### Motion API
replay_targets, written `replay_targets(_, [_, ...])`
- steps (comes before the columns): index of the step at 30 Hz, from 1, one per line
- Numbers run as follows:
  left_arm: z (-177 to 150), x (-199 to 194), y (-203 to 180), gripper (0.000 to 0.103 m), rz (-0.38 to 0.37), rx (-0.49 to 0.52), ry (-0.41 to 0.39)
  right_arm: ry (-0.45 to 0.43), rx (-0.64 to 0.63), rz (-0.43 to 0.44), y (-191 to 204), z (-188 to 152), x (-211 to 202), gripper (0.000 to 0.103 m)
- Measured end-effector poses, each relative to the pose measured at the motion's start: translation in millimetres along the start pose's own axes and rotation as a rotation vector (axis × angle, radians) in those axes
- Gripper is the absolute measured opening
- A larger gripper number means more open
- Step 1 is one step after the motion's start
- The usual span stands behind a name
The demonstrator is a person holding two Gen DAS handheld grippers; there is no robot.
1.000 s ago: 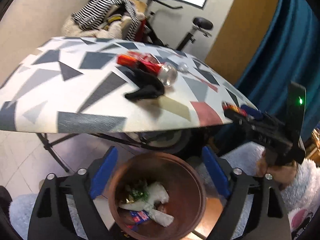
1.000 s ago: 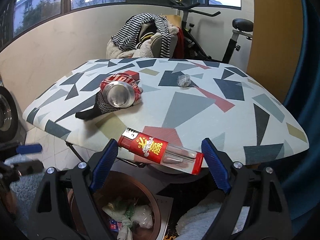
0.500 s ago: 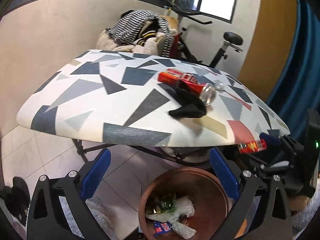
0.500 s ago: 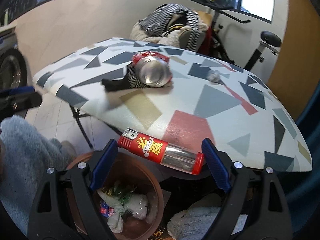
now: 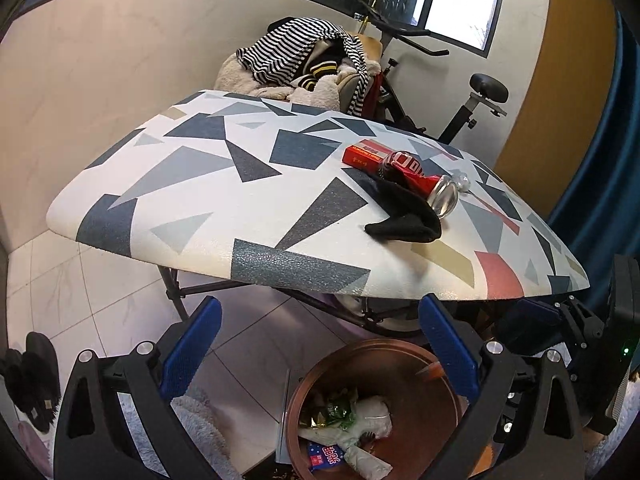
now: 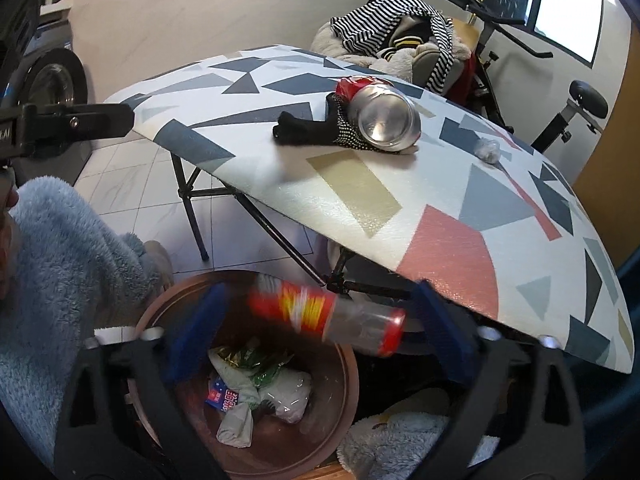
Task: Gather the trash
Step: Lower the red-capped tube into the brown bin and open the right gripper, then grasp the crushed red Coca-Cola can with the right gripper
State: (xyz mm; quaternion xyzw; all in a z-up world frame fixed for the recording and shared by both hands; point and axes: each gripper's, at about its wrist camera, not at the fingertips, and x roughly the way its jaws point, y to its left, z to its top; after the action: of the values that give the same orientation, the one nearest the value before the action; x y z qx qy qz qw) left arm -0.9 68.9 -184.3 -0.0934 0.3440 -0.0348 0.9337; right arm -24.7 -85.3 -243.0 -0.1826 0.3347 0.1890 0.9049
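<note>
Left hand-held gripper [image 5: 320, 348] sat wide open, empty. Right hand-held gripper [image 6: 320, 316] was spread too; the red-labelled clear plastic tube [image 6: 326, 314] blurred between its fingers, probably mid-drop, above the round brown bin [image 6: 160, 304]. Next I'd go for the crushed red can [image 6: 380, 114] ahead on the tabletop [image 6: 400, 216].

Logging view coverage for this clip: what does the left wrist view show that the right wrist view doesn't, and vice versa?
Left wrist only: the red carton behind the can, and dark slippers on the floor.

Right wrist only: the blurred red lighter between the right hand-held gripper pads over the bin, and a washing machine.

Both: patterned table, crushed red can, black sock, copper bin of trash.
</note>
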Motion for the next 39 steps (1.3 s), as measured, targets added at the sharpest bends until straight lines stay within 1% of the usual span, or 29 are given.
replay_targets(4, [0.0, 0.8, 0.0, 0.096, 0.001, 0.0, 0.003, 0.017, 0.012, -0.011, 0.8, -0.8, 4.2, 0.097])
replay_targets(14, [0.1, 1.3, 0.4, 0.096, 0.0, 0.0, 0.004, 0.027, 0.059, -0.039, -8.2, -2.7, 6.4, 0.097])
replay_targets(21, [-1.4, 5.4, -8.1, 0.096, -0.005, 0.023, 0.014, 0.026, 0.075, -0.049, -16.1, -2.7, 4.5, 0.097])
replay_targets(26, [1.0, 6.0, -10.3, 0.096, -0.013, 0.024, 0.011, 0.003, 0.133, -0.042, -28.8, -3.4, 1.4, 0.097])
replay_targets(30, [9.9, 6.3, -7.6, 0.096, -0.046, 0.006, 0.012, -0.01, 0.198, -0.026, -45.4, 0.8, -3.5, 0.097])
replay_targets(33, [18.0, 9.9, -7.4, 0.096, -0.065, 0.002, 0.019, -0.029, 0.22, -0.028, -60.4, 9.6, -5.5, 0.097])
replay_targets(34, [20.7, 11.6, -7.8, 0.096, -0.071, 0.001, 0.021, -0.036, 0.205, -0.041, -70.2, 20.2, -2.1, 0.097])
replay_targets(36, [27.8, 16.4, -10.5, 0.096, -0.09, 0.001, 0.026, -0.042, 0.193, -0.041, -74.4, 25.6, 0.4, 0.096])
replay_targets(39, [38.1, 22.1, -18.6, 0.096, -0.133, 0.016, 0.02, -0.066, 0.125, -0.038, -94.1, 52.7, 15.7, 0.097])
